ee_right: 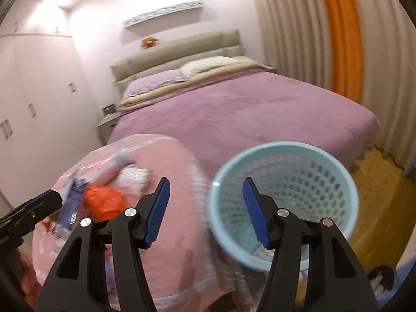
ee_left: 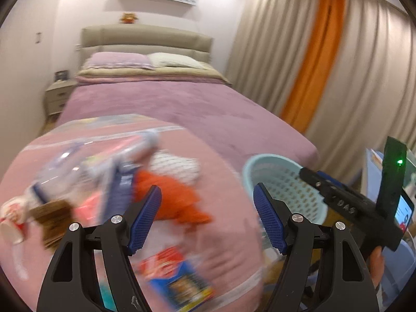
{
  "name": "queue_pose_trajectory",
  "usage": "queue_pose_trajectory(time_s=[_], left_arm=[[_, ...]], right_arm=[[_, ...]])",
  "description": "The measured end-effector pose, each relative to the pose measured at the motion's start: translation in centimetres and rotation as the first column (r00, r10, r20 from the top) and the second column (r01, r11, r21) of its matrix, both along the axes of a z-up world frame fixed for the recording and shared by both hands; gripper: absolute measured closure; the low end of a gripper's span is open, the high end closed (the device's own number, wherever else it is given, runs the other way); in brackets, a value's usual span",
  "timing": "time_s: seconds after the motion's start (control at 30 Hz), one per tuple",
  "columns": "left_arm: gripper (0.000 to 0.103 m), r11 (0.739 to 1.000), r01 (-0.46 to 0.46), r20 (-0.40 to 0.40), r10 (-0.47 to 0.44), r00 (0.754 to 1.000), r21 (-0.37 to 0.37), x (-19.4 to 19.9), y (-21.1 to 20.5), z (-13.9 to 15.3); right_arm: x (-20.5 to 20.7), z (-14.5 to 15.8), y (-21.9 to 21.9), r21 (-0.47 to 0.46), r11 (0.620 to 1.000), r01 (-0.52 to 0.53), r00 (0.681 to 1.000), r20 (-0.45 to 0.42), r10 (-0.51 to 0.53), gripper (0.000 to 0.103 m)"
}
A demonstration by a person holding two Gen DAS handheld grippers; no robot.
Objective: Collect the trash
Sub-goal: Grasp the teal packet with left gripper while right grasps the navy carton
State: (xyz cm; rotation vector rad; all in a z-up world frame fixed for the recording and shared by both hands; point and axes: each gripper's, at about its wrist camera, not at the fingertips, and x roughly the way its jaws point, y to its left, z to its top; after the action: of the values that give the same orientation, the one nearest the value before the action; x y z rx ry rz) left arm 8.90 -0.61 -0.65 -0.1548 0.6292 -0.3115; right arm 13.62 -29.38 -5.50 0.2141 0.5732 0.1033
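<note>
Trash lies blurred on a pink-covered table (ee_left: 228, 182): an orange crumpled bag (ee_left: 176, 202), a white patterned wad (ee_left: 176, 163), a clear plastic bottle (ee_left: 104, 161), a paper cup (ee_left: 13, 218), a brown piece (ee_left: 52, 221) and a red-and-blue packet (ee_left: 179, 278). My left gripper (ee_left: 208, 218) hangs open above the table with nothing between its blue pads. My right gripper (ee_right: 206, 208) is open and holds nothing, between the table (ee_right: 182, 221) and a light blue perforated bin (ee_right: 286, 197). The orange bag (ee_right: 104, 202) and the white wad (ee_right: 132, 179) show at its left.
A bed with a purple cover (ee_left: 182, 109) stands behind the table. Beige and orange curtains (ee_left: 317, 59) hang at the right. The bin (ee_left: 286, 182) stands on the wooden floor (ee_right: 377, 208) right of the table. A nightstand (ee_left: 57, 96) is at far left, wardrobes (ee_right: 26, 104) along the left wall.
</note>
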Motion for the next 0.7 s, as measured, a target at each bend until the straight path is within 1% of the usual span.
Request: queue_pose_trajectory(time_s=[0.13, 0.23, 0.3, 0.33, 0.53, 0.63, 0.7], left_arm=[[0.032, 0.997, -0.072, -0.009, 0.072, 0.997, 0.0, -1.9, 4.3, -0.2], [0.032, 0.993, -0.114, -0.03, 0.114, 0.993, 0.003, -3.5, 7.2, -1.2], [0.026, 0.991, -0.131, -0.051, 0.131, 0.99, 0.002, -4.4, 8.6, -2.2], [0.026, 0.991, -0.137, -0.063, 0.137, 0.989, 0.005, -4.9, 9.3, -2.8], [0.026, 0.99, -0.14, -0.145, 0.14, 0.98, 0.011, -6.5, 11.0, -6.2], [0.026, 0.993, -0.12, -0.171, 0.119, 0.978, 0.003, -6.7, 11.4, -7.5], [0.026, 0.995, -0.098, -0.183, 0.098, 0.978, 0.011, -6.8, 11.2, -8.3]], right_arm=[[-0.2, 0.4, 3.5, -0.016, 0.996, -0.09, 0.996, 0.014, 0.091, 0.048], [-0.4, 0.5, 6.6, -0.035, 0.988, -0.152, 0.988, 0.017, 0.153, 0.048], [-0.3, 0.5, 8.3, -0.038, 0.981, -0.189, 0.982, 0.014, 0.19, 0.048], [-0.2, 0.4, 9.4, -0.037, 0.977, -0.212, 0.977, 0.008, 0.213, 0.048], [0.6, -0.2, 14.7, -0.028, 0.947, -0.319, 0.947, -0.028, 0.319, 0.048], [1.2, -0.7, 17.0, -0.014, 0.932, -0.361, 0.931, -0.056, 0.36, 0.048], [1.6, -1.2, 18.3, 0.005, 0.922, -0.387, 0.918, -0.086, 0.386, 0.048]])
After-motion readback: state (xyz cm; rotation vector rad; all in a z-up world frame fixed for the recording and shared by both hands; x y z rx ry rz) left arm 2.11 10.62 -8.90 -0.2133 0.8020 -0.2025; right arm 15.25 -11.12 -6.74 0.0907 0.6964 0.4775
